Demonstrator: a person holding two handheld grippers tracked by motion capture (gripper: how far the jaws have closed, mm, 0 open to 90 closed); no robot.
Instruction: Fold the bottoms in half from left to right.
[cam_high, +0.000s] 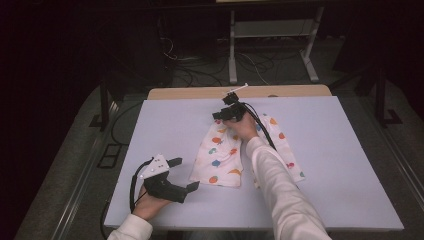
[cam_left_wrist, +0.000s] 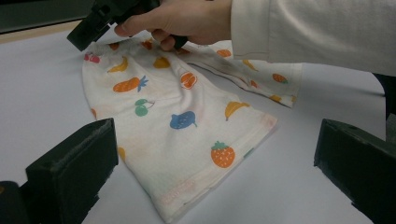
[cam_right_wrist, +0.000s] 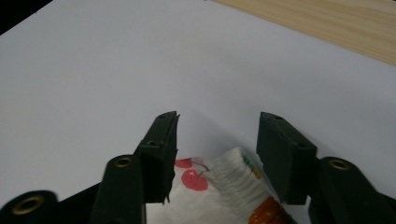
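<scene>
On the table, a pair of small white trousers (cam_high: 225, 155) printed with coloured fruit lies flat on a pale lilac mat (cam_high: 150, 130), waistband toward the far edge and legs toward the person. From above, the right gripper (cam_high: 220, 116) sits at the waistband, but the hand hides how its jaws meet the cloth. The right gripper view settles it: the gathered waistband (cam_right_wrist: 224, 175) bunches up between the two black jaws, which stand apart on either side of it, with gaps still showing, so the cloth is not pinched. The left gripper (cam_high: 182, 175) rests near the front left of the mat, well apart from the trousers, with its jaws spread wide and nothing in them. Its own view shows the strawberry print on the near leg hem (cam_left_wrist: 222, 155). Beyond the mat runs a strip of bare wood (cam_high: 200, 93), then a dark floor with cables (cam_high: 200, 70) and a white metal frame (cam_high: 270, 30).
</scene>
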